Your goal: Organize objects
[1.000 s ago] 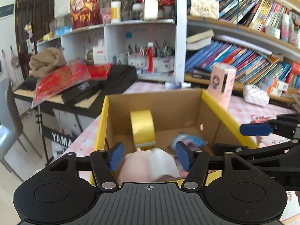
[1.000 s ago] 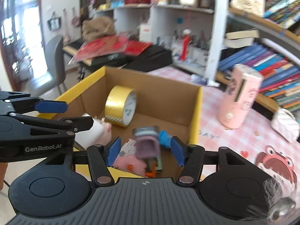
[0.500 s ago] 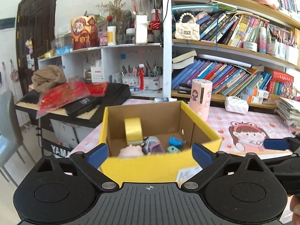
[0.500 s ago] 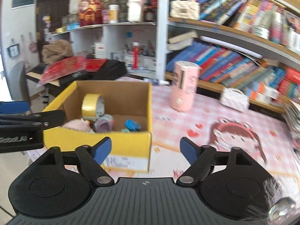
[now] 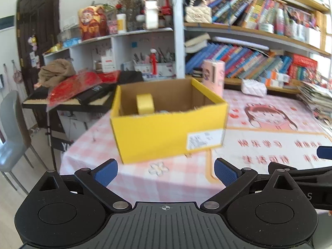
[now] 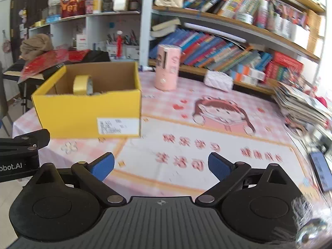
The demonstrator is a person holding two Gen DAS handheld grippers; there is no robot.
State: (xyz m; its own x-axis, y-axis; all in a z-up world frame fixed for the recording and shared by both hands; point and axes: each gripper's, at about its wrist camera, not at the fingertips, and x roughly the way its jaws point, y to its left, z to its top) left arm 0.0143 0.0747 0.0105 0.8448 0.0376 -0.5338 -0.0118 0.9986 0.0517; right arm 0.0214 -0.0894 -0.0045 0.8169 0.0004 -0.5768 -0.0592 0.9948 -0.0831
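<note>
Yellow cardboard box (image 5: pixel 169 133) with a white shipping label now sits ahead of both my grippers instead of right under them: a second ago I was reaching down into it, and since then I have pulled both hands back until its whole near wall shows. My left gripper (image 5: pixel 166 173) has spread from about half open to nearly its widest, and nothing lies between its blue pads (image 5: pixel 104 172). My right gripper (image 6: pixel 160 166) is opening at this moment, and it too has nothing between the pads, only the bare pink checked cloth of the counter (image 6: pixel 207 145) ahead of it. Inside the box, beyond my left gripper, I can make out the upright roll of yellow tape (image 5: pixel 145 103) standing toward the far wall; the smaller things I had hold of a second ago are hidden below the near wall from this angle. I read that as both items dropped and this round of putting away done. Ahead and slightly to the right of my right gripper stands a pink cylindrical container (image 6: pixel 167 67), well apart from the box; whether it is to be sorted I cannot tell.
</note>
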